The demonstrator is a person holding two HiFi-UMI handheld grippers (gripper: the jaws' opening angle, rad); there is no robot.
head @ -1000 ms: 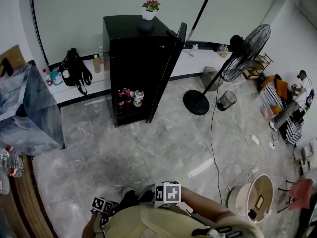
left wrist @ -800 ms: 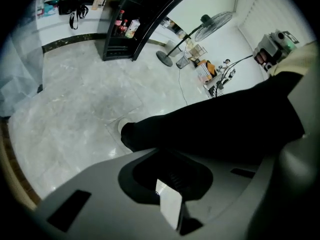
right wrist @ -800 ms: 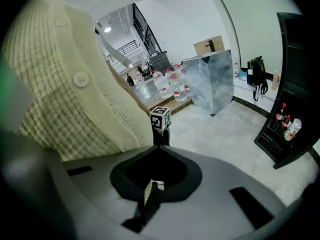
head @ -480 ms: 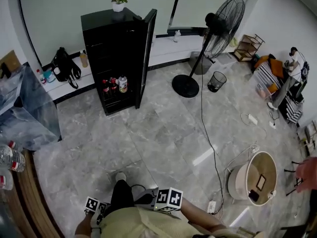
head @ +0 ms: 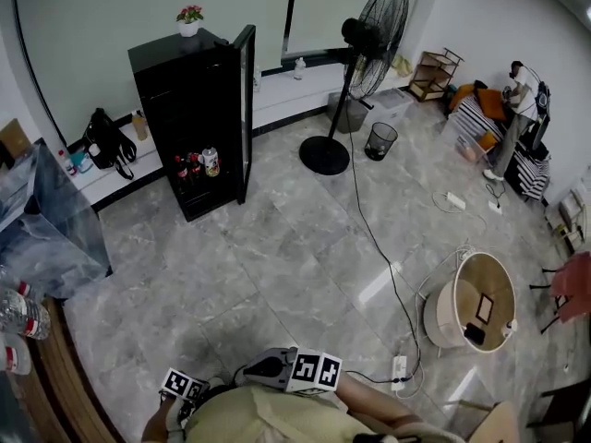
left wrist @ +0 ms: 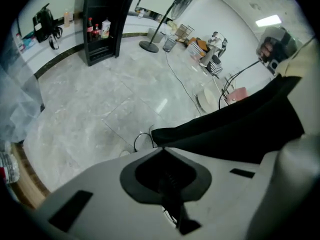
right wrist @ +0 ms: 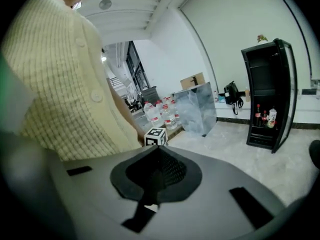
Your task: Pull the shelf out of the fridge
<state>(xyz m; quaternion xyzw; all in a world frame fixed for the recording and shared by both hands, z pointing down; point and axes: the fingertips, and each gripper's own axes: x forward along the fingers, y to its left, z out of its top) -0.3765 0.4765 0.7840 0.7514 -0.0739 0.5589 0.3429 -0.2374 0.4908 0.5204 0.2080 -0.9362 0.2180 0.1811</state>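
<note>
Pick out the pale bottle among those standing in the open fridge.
The rightmost bottle in the fridge, nearest the open door: it is whitish, while the two bottles left of it are dark with red on them.

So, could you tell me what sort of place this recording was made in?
Probably an office or studio room, not a home kitchen: a black drinks fridge stands open by the wall, with a large pedestal fan nearby on a wide grey stone-look floor.
</note>
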